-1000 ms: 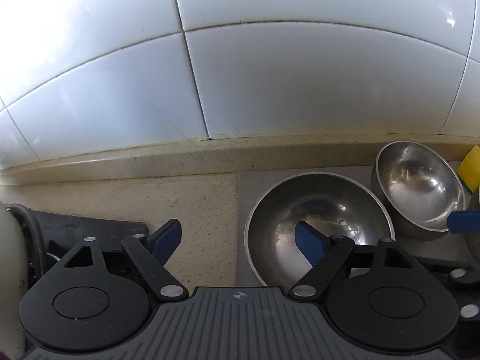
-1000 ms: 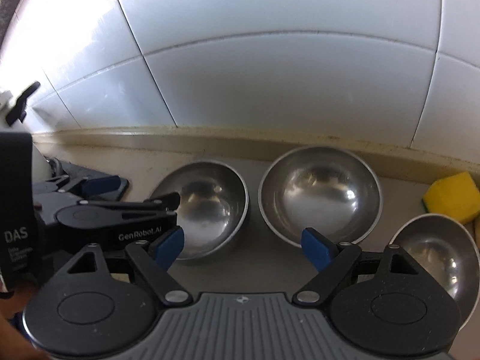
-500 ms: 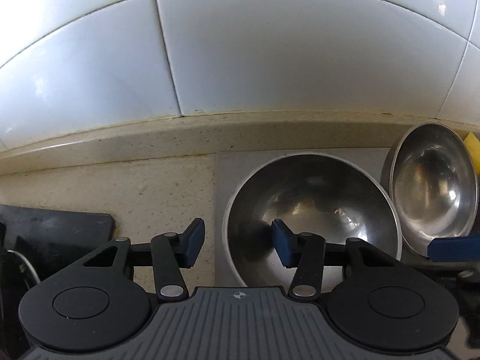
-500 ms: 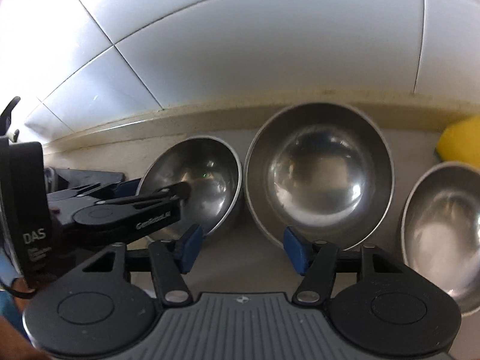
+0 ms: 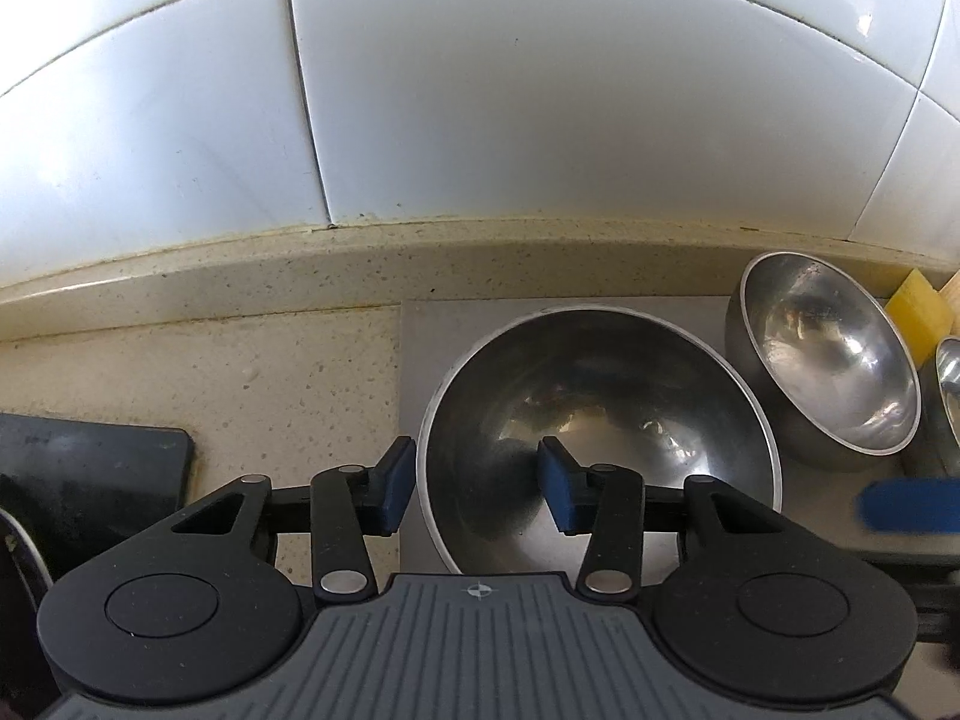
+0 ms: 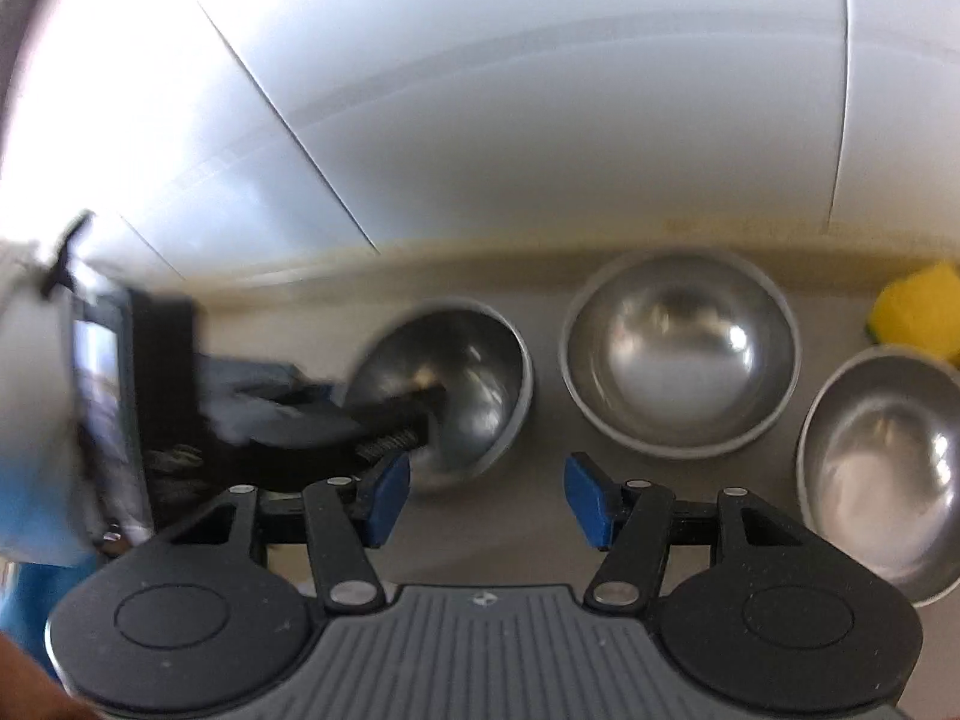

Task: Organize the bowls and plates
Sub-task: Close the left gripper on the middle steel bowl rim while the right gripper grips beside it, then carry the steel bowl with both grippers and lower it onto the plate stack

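The left tool [image 5: 477,489] was parted, its blue fingers [image 5: 393,489] set on either side of the rim of the nearest steel bowl [image 5: 600,432]: one pad stood outside the wall and the other inside the hollow, with a gap between pad and metal on the inner side, so it gripped nothing. That bowl sat on a grey mat [image 5: 420,336] laid over the speckled worktop [image 5: 240,372], close to the white tiled wall [image 5: 540,120]. A second bowl [image 5: 834,360] stood just beside it to the right, and it appeared tilted toward the first. A yellow sponge [image 5: 918,306] lay behind that one, and a black slab [image 5: 90,468] lay at the left edge of the worktop.

In the right wrist view, the right tool [image 6: 487,501] was likewise released, its pads spread over bare mat [image 6: 540,516] and touching nothing. Three bowls lay in a row ahead of it: the left one [image 6: 474,372], the middle one [image 6: 681,354] and a third bowl [image 6: 882,468] at the right, with the sponge [image 6: 918,318] behind the third. The other tool's arm [image 6: 300,420] reached into the left one from the side, but the picture was blurred there, so the contact could not be told.
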Tool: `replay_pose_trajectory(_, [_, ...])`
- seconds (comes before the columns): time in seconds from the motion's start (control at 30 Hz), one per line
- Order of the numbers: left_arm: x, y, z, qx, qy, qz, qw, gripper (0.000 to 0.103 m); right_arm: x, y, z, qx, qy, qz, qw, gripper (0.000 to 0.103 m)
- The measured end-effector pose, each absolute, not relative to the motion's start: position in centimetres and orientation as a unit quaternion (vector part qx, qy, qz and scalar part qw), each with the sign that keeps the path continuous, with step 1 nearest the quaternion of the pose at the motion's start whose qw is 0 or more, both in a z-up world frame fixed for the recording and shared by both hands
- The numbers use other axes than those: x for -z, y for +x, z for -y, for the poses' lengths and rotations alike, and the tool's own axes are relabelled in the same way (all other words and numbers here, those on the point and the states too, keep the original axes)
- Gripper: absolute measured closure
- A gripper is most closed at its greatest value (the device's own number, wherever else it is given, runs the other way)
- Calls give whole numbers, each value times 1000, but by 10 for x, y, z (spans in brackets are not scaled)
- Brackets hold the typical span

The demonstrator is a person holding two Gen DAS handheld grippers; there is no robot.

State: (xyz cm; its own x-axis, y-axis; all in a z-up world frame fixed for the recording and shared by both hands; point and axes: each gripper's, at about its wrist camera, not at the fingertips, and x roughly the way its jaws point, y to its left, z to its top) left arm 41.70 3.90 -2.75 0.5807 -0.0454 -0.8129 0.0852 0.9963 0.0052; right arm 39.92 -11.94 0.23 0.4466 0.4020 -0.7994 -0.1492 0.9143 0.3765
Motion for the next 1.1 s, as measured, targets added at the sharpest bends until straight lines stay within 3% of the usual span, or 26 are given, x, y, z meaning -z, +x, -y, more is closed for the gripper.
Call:
replay_pose_trajectory(0.1, [31,420,-43,37,24,-456,889,52,22,414,117,-153,164,-530,818,75])
replay_pose_trajectory(0.27, [33,420,-45,41,22,-454,890,51,36,437,104,-129,158,-536,819,94])
replay_pose_trajectory(0.37, [33,418,-42,48,27,-450,891,64,38,441,103,-126,157,-529,824,103])
replay_pose_trajectory(0.6, [30,412,-38,40,33,-453,890,72,43,446,90,-128,139,-521,833,103])
replay_pose_trajectory(1.1, [-19,369,-38,16,45,-417,908,71,0,412,104,-167,141,-488,845,103])
